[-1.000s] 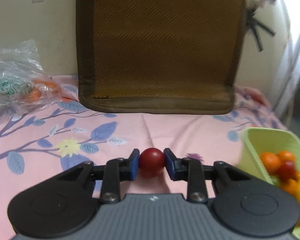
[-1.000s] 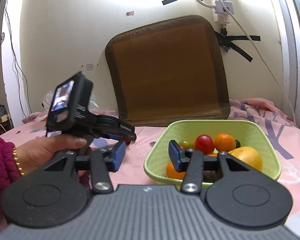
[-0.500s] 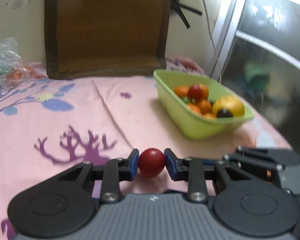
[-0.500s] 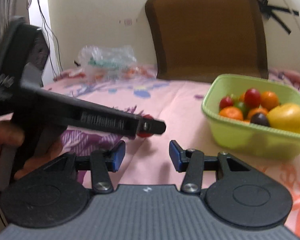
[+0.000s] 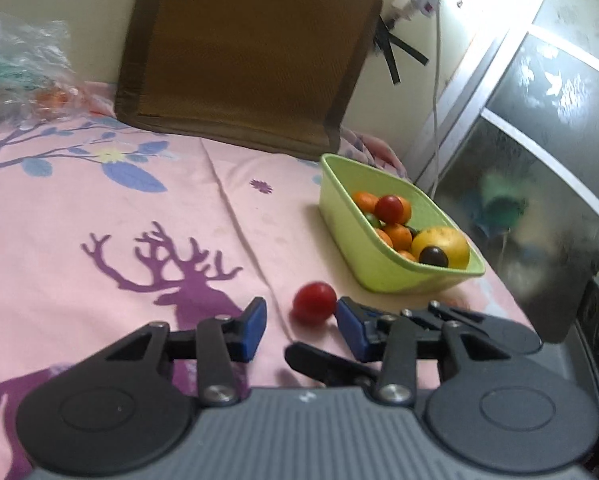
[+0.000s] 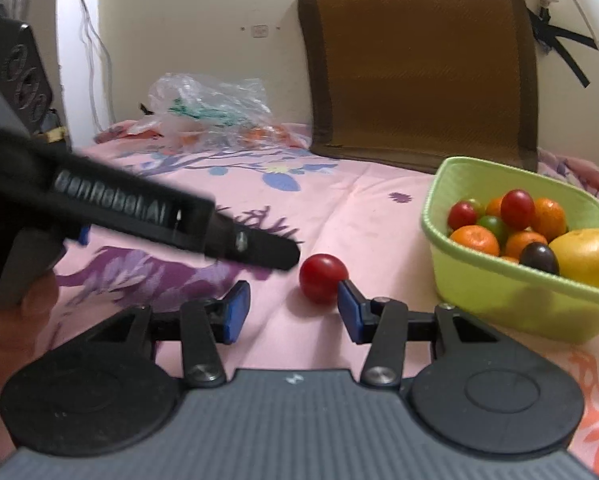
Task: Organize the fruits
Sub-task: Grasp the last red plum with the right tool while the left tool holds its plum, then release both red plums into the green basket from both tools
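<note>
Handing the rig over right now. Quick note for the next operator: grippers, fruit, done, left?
Left gripper: jaws have just been opening, nothing clamped; the red tomato lies loose on the pink cloth between its fingertips.
Right gripper: open, empty, right beside the same tomato.
Green basket: already holds oranges, tomatoes, a yellow fruit and a dark one.
Plastic bag at the back seems to hold more fruit.
Left: get the tomato into the basket, probably with the right gripper.

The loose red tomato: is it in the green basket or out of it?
Out. The red tomato lies on the pink cloth beside the green basket, unheld; the left gripper has just been opening.
</note>
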The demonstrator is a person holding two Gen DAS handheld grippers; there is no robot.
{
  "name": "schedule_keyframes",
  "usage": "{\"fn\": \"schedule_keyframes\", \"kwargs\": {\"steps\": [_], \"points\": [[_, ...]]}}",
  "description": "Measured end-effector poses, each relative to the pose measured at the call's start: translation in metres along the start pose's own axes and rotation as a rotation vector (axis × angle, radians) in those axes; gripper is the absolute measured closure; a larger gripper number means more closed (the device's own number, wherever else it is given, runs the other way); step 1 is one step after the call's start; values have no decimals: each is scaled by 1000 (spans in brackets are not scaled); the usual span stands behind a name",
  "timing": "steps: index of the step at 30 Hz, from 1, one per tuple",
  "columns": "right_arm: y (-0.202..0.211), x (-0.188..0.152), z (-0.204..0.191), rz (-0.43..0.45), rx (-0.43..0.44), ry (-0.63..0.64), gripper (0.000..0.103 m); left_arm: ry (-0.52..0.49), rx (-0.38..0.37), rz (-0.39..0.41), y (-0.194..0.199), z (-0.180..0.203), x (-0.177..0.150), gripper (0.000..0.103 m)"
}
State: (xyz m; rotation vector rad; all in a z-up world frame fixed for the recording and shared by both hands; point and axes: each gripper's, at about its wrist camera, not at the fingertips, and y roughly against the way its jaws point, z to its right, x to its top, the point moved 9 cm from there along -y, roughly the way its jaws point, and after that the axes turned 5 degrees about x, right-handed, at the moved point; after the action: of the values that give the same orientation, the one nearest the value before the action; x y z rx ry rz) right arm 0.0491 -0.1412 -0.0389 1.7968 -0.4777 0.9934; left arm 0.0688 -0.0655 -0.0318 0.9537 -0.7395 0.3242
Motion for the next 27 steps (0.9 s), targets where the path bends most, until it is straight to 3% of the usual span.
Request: {"fn": "schedule_keyframes", "kwargs": {"steps": [7, 9, 10, 11, 17, 22, 27], "points": [[-6, -1, 17, -14, 0, -53, 52, -53, 13, -17, -20, 15, 5, 64], [-6, 0, 20, -9, -2, -64, 53, -76, 24, -27, -28, 19, 5, 72], [-6, 1, 21, -8, 0, -66, 58, -90, 46, -24, -30, 19, 6, 74], [-7, 1, 22, -12, 8, -70, 72, -98, 52, -23, -32, 19, 6, 75], [4, 4, 19, 30, 20, -75, 73, -71, 20, -2, -13, 27, 16, 75], [37, 28, 35, 180, -57, -67, 73, -111, -59, 53, -13, 63, 48, 74], [50, 37, 75, 223, -179, -85, 73, -145, -88, 30, -52, 91, 65, 71]]}}
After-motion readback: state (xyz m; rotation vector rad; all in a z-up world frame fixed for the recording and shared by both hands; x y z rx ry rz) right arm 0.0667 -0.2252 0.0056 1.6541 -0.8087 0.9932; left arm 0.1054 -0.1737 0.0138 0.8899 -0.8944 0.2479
